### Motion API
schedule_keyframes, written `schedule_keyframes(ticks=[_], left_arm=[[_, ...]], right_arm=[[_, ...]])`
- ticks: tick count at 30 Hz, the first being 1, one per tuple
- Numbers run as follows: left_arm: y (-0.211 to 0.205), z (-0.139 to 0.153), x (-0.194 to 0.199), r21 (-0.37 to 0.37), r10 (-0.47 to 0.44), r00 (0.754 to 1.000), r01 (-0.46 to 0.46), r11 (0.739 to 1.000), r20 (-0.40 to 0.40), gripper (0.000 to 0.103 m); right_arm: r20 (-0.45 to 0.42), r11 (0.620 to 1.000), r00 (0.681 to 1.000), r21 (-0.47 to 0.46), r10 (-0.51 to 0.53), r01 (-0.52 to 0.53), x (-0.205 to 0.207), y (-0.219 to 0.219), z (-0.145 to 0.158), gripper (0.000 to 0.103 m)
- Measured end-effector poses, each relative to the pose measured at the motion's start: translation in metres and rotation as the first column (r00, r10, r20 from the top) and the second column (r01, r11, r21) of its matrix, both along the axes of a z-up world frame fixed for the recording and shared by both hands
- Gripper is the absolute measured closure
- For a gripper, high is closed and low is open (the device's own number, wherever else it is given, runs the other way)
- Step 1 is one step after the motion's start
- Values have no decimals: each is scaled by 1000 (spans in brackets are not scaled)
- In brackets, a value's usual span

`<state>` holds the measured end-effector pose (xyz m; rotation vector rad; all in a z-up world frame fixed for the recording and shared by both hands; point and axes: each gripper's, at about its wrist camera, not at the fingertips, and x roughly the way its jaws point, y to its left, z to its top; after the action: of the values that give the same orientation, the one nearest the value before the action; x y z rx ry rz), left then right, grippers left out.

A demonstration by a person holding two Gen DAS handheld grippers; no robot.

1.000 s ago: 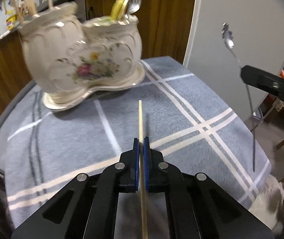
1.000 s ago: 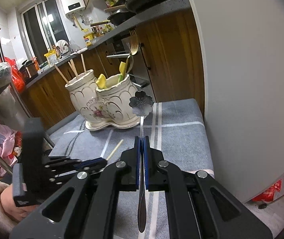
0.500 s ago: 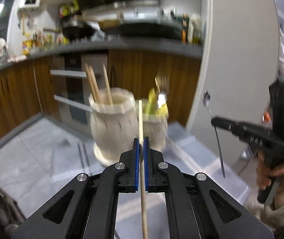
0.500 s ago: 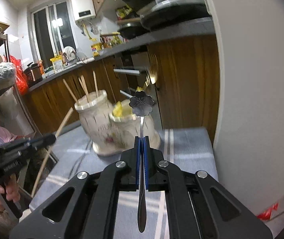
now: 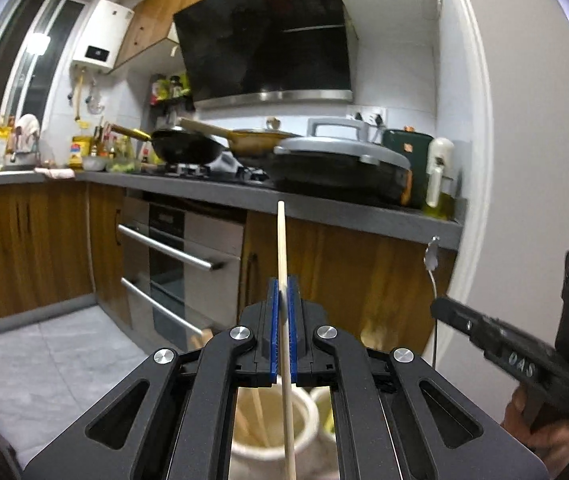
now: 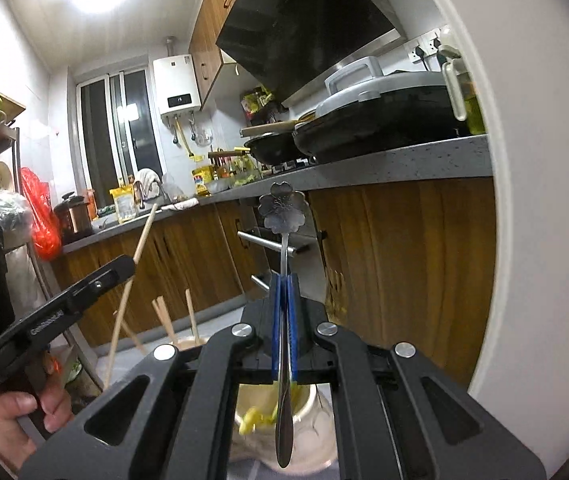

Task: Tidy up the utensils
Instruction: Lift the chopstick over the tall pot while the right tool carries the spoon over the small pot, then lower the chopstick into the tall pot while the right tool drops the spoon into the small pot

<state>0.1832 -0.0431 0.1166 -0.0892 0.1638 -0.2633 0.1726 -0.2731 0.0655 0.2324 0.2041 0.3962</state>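
My left gripper [image 5: 282, 284] is shut on a wooden chopstick [image 5: 283, 248] that runs straight up through its blue pads. Its lower end hangs over the open left cup of the cream ceramic utensil holder [image 5: 308, 412], where other chopsticks stand. My right gripper [image 6: 283, 280] is shut on a metal spoon [image 6: 283, 208] with a flower-shaped end pointing up. The spoon's lower end hangs above the holder's right cup [image 6: 308, 400], which has yellow utensils inside. In the right wrist view the left gripper [image 6: 124, 268] with its chopstick [image 6: 140, 240] shows at the left; the right gripper [image 5: 440, 308] shows in the left wrist view.
Behind stands a kitchen counter [image 5: 324, 208] with pans, a lidded pot [image 5: 340, 160] and bottles, over wooden cabinets and an oven [image 5: 180, 256]. A white wall [image 6: 544, 200] stands close on the right. A hand [image 6: 16, 412] holds the left gripper's handle.
Both grippers rose and tilted up from the table to above the holder, each keeping its utensil. The holder dropped from the middle of both views to beneath the grippers.
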Motion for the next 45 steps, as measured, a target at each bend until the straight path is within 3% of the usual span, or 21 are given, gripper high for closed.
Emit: schedule_keyframes(ticks=[12,18,26,34,45], left_arm=[[-9,-7,37,38,110,989,-114,993,95,98],[-19,-21,35,104,79,990,-91,990,113,98],[-6,-34,7,93,11,998,-17,996,64,98],[12,-53,-30,84,1,1000,-1,996,-7,98],[17,-72,-28,106,21,992,-8,994,-125,98]], right_arm=[[39,999,999,26,-36,35,28,14,-17,100],[30,999,999,-1,-36,36,30,20,-31,100],[13,999,1000,-44,-16,16,14,16,-41,100],[-24,997,1000,-80,-5,3,-6,14,-54,100],[-114,996,994,-88,1,-11,0,18,-63,100]])
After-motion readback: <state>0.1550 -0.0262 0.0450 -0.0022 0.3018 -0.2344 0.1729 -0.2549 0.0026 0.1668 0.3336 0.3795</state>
